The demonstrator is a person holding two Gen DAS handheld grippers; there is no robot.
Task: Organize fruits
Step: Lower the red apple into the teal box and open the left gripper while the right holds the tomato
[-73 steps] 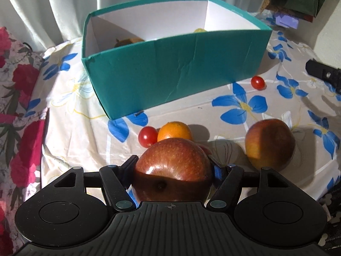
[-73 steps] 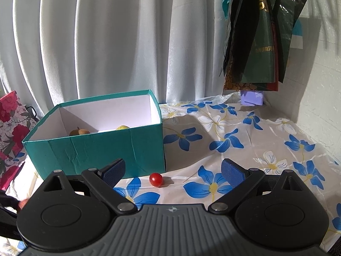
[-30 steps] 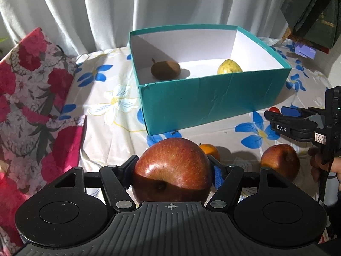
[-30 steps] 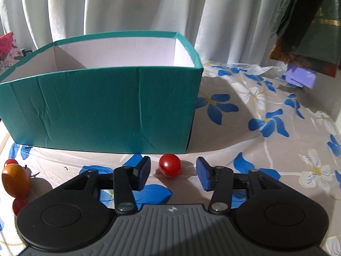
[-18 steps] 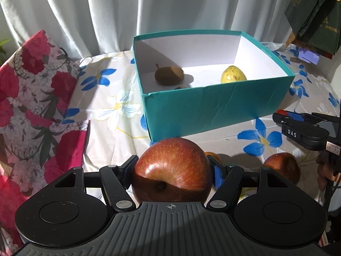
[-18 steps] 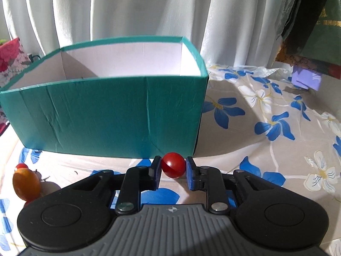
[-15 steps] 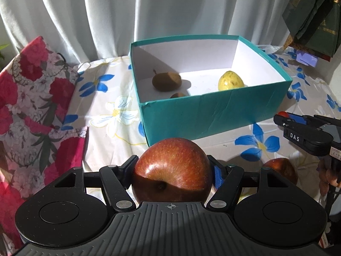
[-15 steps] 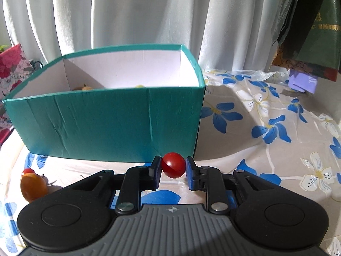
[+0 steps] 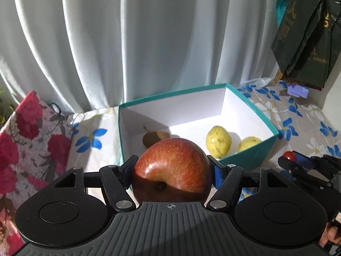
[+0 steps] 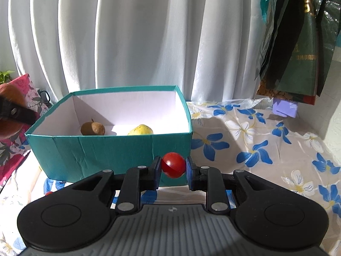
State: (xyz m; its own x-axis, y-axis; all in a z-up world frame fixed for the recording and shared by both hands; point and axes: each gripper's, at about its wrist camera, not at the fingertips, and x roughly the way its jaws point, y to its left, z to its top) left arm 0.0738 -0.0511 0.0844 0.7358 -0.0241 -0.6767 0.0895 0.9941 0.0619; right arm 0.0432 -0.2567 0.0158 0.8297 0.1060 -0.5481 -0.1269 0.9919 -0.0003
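The left tongs (image 9: 171, 170) squeeze a big red apple (image 9: 171, 168) and hold it up in the air, in front of the near edge of the green box (image 9: 251, 160). The right tongs (image 10: 173, 168) pinch a small red tomato (image 10: 173, 165) and hold it in front of the box's near wall. Inside the box sit a brown kiwi (image 10: 93, 128) on the left and two yellow fruits (image 9: 218, 141) on the right, and the box stands on a counter with a blue flower cloth (image 10: 251, 140).
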